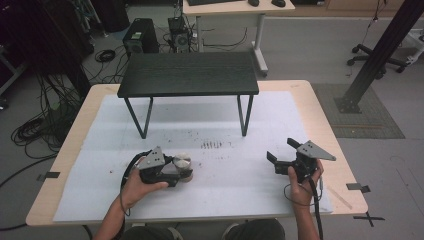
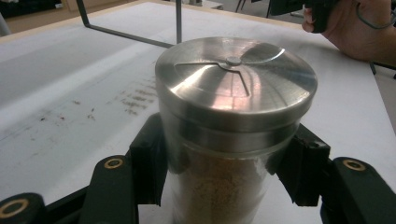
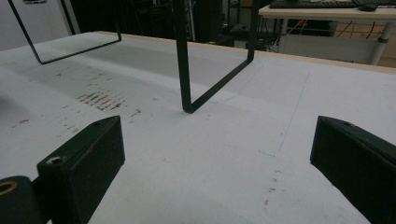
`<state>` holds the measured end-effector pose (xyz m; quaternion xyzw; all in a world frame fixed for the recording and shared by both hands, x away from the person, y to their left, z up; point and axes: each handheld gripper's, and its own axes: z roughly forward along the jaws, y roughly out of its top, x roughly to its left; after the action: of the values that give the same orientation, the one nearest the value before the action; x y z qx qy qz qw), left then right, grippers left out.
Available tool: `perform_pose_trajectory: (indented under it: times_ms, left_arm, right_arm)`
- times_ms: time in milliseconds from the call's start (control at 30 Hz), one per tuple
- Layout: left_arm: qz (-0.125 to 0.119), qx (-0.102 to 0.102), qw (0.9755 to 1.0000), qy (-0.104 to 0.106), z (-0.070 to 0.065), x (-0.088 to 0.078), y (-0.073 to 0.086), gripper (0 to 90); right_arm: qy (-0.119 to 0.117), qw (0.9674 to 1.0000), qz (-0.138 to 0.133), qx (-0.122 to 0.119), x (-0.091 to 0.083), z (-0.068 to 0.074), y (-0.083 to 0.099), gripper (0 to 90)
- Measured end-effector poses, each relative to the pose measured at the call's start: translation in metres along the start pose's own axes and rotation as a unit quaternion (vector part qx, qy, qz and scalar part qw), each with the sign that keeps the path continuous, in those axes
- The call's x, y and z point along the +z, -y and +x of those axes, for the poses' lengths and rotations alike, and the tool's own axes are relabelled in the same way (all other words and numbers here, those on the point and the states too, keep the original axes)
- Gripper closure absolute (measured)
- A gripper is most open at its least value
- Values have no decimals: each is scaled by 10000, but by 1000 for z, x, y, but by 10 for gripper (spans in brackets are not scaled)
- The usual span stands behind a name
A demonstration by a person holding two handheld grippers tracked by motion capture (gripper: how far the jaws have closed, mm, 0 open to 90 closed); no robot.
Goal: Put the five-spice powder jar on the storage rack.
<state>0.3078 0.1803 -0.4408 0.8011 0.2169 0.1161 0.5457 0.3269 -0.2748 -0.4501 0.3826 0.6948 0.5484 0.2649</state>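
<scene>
Black tongs (image 1: 176,172) and (image 1: 281,154) bear grey three-cornered plates, brass-ringed screw holes and trailing black cables.

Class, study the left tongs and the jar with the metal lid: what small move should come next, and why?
Probably a short, straight lift. The left tongs are shut on the jar, pads pressing its glass below the metal lid, and it stands upright on the white mat. The right tongs are open and apart, so nothing blocks it.

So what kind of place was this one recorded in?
Most likely a lab or workshop: computer towers and loose cables on the floor, an office desk behind, and a paper-covered work table with handheld grippers.
</scene>
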Motion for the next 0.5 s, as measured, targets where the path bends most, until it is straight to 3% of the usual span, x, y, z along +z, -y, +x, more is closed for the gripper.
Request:
perform_pose_trajectory:
  times_ms: [500]
  left_arm:
    - [-7,21,10000,-33,-1,0,0,427]
  right_arm:
    - [-8,10000,14,-13,0,0,0,32]
